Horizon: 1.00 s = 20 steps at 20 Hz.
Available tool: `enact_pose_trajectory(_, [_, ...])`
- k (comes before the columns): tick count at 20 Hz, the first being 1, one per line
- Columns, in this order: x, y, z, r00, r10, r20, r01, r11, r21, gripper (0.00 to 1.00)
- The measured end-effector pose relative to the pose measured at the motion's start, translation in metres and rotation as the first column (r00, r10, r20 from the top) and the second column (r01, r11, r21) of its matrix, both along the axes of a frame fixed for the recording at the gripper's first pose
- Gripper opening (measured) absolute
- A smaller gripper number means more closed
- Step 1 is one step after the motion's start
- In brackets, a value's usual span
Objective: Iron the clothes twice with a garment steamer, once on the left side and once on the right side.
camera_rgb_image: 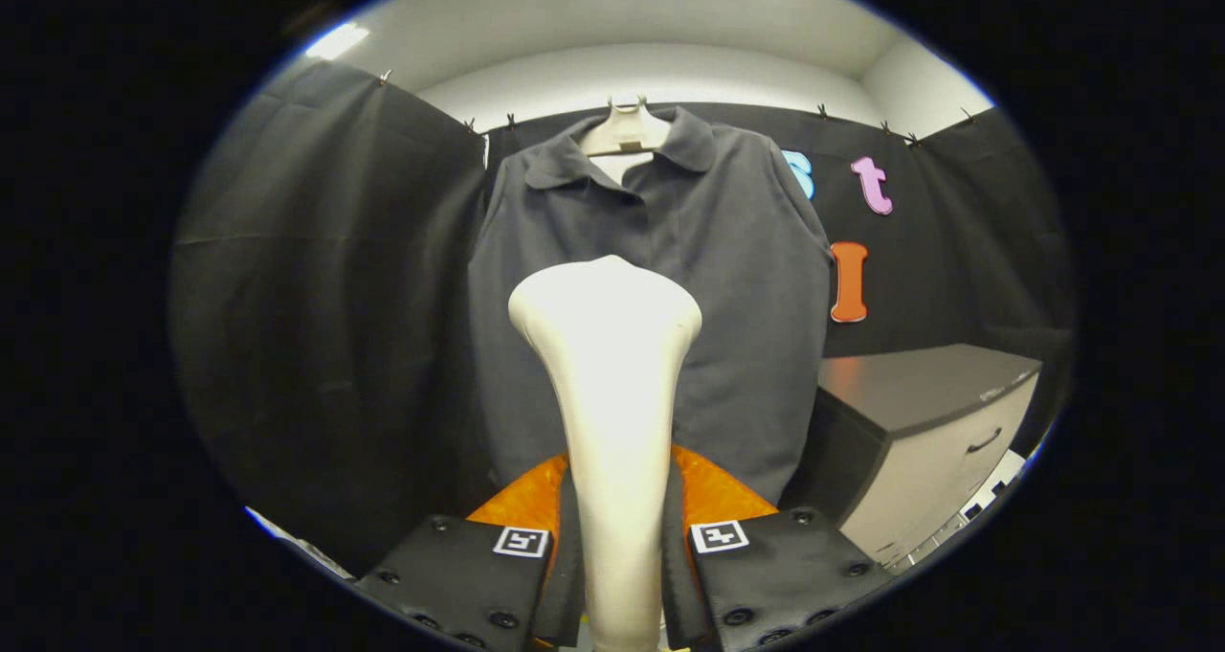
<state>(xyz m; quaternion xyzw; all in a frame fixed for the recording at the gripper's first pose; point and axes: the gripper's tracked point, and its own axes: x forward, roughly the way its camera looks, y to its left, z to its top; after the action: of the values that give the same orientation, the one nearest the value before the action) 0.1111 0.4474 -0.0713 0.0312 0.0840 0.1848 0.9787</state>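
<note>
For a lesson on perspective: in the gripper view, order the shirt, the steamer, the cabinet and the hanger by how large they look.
1. Shirt
2. Steamer, clamped between the gripper fingers, so nearness inflates it
3. Cabinet, close to the steamer in apparent size, so this order is unsure
4. Hanger

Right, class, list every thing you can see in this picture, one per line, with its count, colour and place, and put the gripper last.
Shirt: one, dark grey, collared, hanging beyond the steamer against the booth wall.
Hanger: one, pale, inside the shirt's collar.
Garment steamer: one, cream, upright between the fingers, head in front of the shirt.
Cabinet: one, grey top, pale front with a drawer handle, right of the shirt.
Gripper: one, fingers closed on the steamer's handle.
</note>
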Motion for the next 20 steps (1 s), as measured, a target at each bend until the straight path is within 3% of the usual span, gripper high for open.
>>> enact_pose_trajectory(10, [0.084, 0.082, 0.071, 0.997, 0.049, 0.056, -0.049, 0.999, 0.013, 0.40])
enact_pose_trajectory(20, [0.122, 0.109, 0.052, 0.999, 0.045, 0.025, -0.045, 0.999, -0.004, 0.40])
